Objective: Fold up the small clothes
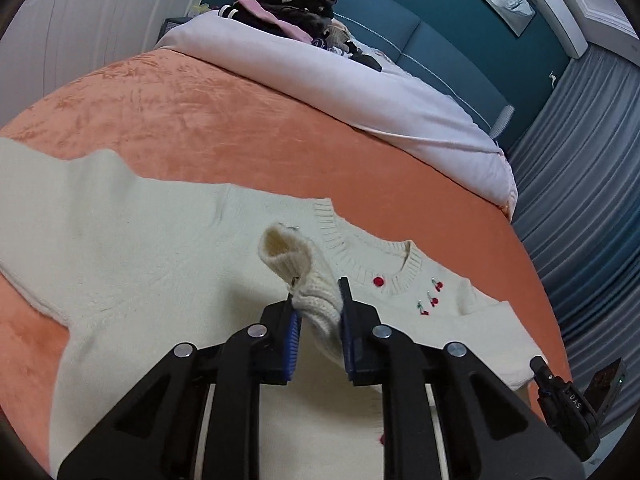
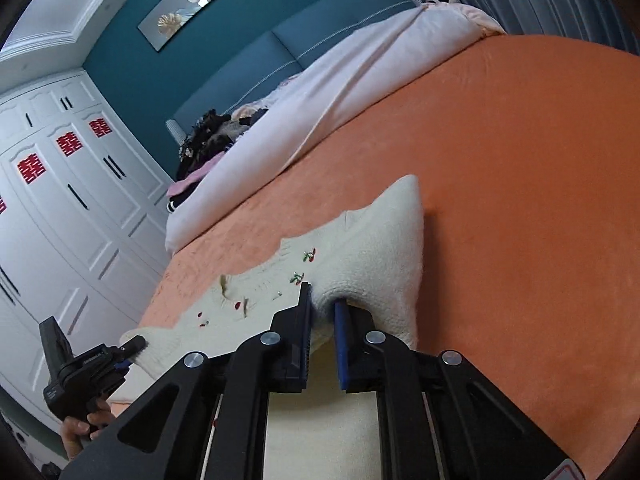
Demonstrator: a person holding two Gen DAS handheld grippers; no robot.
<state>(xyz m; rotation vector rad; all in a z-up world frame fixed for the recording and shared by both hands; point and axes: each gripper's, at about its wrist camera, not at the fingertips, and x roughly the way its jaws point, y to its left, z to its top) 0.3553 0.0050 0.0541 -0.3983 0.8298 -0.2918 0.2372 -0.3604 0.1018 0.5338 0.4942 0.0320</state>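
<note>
So, readable writing first: "DAS" on the black body of the other claw unit [image 1: 568,400] at the lower right of the left wrist view, plus red double-happiness cutouts [image 2: 66,145] stuck on the white wardrobe doors [image 2: 80,216] at the left of the right wrist view. Some lettering on the black handle at lower left there too, but too blurry to read.

Cream knit sweater [image 1: 132,240] spread flat on the orange bedspread [image 1: 208,120], filling the lower half of the left view, little red cherries [image 1: 434,294] stitched just right of the ribbed neckline. Left claw [image 1: 318,300] closed down on the ribbed sleeve cuff [image 1: 286,254], cuff lifted off the body and standing up at frame centre, blue pads pressing knit from both sides. Right claw [image 2: 322,304] pinching a bunched fold of the same sweater near the cherries, fabric peaking up toward centre right.

Edges: bedspread drops off at the right side of the left view beside grey curtains [image 1: 580,184]. Loads of bare orange on the right half of the right view. Pale duvet [image 1: 340,80] and clothes pile [image 1: 288,4] bunched up top against the teal headboard [image 1: 440,44].
</note>
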